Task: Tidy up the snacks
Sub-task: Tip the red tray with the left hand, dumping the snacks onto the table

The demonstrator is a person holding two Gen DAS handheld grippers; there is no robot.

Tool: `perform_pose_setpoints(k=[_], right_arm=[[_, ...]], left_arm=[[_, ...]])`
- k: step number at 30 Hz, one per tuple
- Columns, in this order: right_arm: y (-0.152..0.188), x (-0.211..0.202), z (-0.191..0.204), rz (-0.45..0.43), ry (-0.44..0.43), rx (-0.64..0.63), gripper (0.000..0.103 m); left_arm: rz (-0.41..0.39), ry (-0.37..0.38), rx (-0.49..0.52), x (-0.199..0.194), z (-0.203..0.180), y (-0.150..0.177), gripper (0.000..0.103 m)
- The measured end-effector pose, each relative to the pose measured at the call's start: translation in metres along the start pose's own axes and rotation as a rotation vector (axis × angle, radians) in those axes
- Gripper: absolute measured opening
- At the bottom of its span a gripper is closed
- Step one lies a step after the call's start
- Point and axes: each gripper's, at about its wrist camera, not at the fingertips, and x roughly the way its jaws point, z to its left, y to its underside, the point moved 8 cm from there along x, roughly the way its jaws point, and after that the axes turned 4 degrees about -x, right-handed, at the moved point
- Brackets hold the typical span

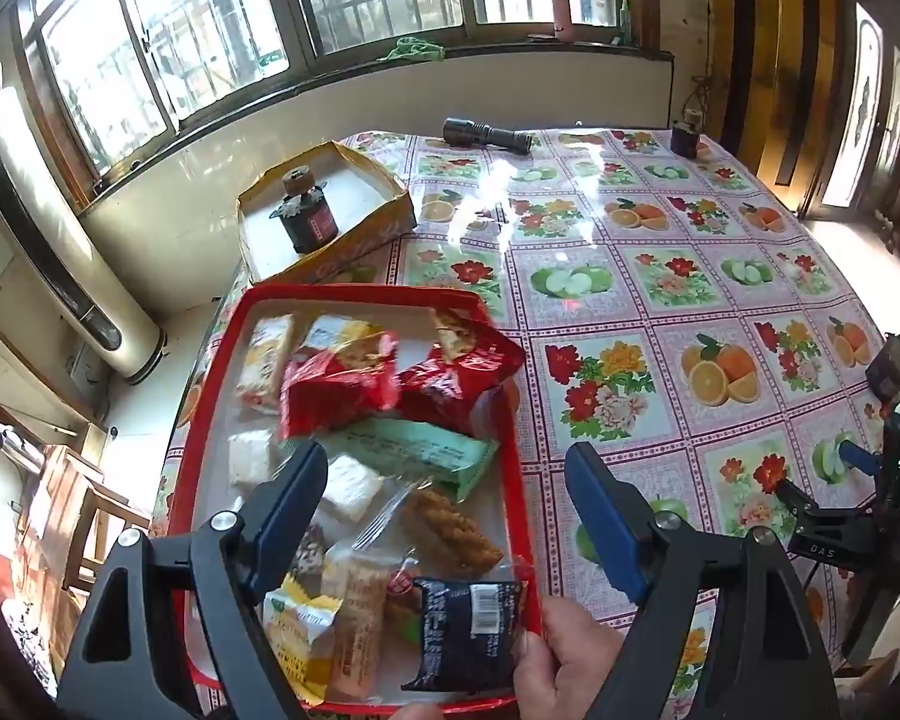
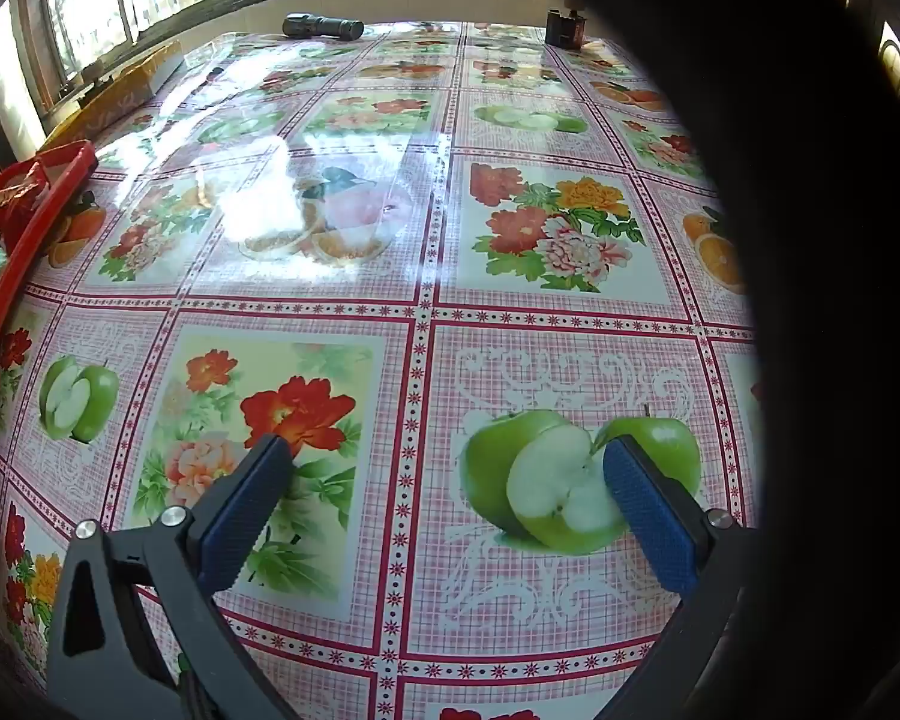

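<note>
Left gripper (image 1: 447, 474) hangs spread above the red tray (image 1: 354, 291) of snack packets (image 1: 414, 450), holding nothing

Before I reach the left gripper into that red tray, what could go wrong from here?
1. The snacks overlap in the red tray; closing on the green packet may also pinch the red packet lying over it.
2. A bare hand rests at the tray's near rim beside the dark packet, close to the open left gripper.
3. The tray sits near the table's edge; a push might slide it off.
</note>
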Motion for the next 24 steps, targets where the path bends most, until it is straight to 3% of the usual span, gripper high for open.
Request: perform_pose_setpoints(k=[11, 14, 24], right_arm=[[0.0, 0.0, 0.0, 0.0, 0.0, 0.0, 0.103], [0.0, 0.0, 0.0, 0.0, 0.0, 0.0, 0.103], [0.0, 0.0, 0.0, 0.0, 0.0, 0.0, 0.103]], left_arm=[[-0.029, 0.077, 0.009, -0.022, -0.018, -0.019, 0.082], [-0.075, 0.083, 0.052, -0.033, -0.025, -0.024, 0.082], [-0.135, 0.125, 0.013, -0.067, -0.017, -0.035, 0.082]])
